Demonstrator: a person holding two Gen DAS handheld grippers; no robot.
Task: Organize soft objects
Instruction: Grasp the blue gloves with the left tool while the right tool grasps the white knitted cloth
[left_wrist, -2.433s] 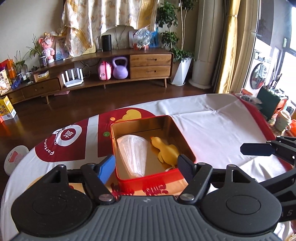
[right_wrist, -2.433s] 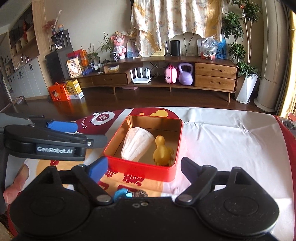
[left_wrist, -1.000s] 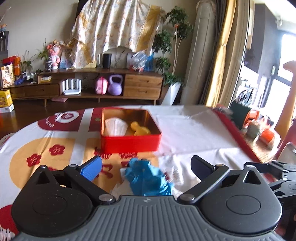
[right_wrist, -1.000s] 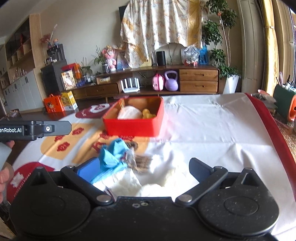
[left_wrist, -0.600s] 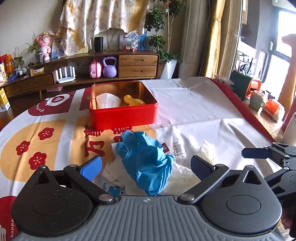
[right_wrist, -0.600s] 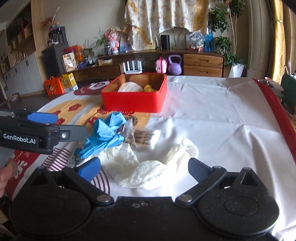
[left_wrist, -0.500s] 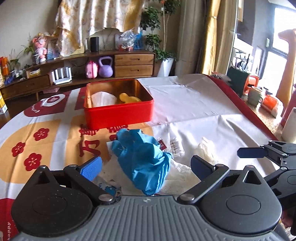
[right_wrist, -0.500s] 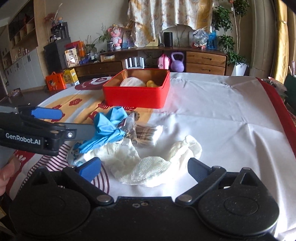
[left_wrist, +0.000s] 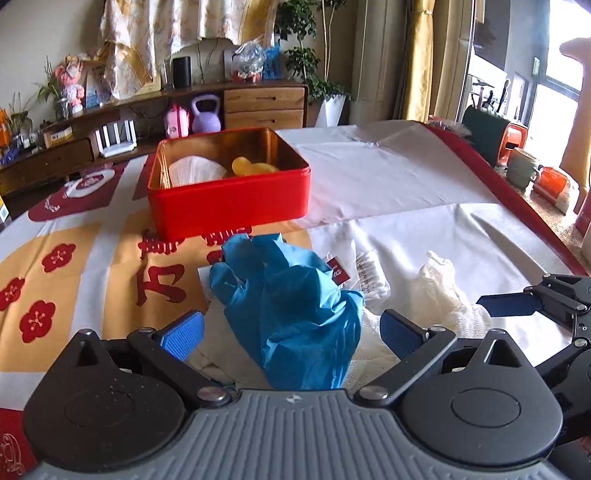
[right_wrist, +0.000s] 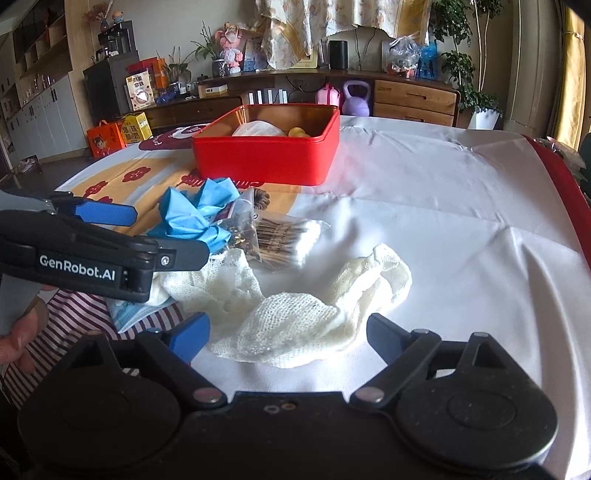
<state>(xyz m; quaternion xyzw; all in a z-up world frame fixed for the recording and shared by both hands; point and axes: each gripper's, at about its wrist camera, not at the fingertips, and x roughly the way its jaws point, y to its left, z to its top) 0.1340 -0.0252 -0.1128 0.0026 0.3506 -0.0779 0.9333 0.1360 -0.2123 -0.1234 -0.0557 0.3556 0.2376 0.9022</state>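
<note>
A crumpled blue glove (left_wrist: 291, 299) lies on the table between the open fingers of my left gripper (left_wrist: 291, 330), not gripped. It also shows in the right wrist view (right_wrist: 199, 216). White mesh cloth (right_wrist: 295, 314) lies in front of my open, empty right gripper (right_wrist: 288, 332). A pack of cotton swabs (right_wrist: 284, 236) lies behind the cloth. The red tin box (left_wrist: 229, 205) farther back holds a white plastic cup (left_wrist: 195, 170) and a yellow rubber duck (left_wrist: 251, 166).
A light blue face mask (right_wrist: 136, 314) lies under the cloth at the left. A small red-tagged sachet (left_wrist: 338, 271) lies by the glove. Cups and an orange container (left_wrist: 554, 184) stand past the table's right edge. A sideboard (right_wrist: 369, 92) lines the far wall.
Both grippers pulled back from above the box and dropped toward the pile of soft things. In the last half second both moved lower and closer; the glove now sits between the left fingers.
</note>
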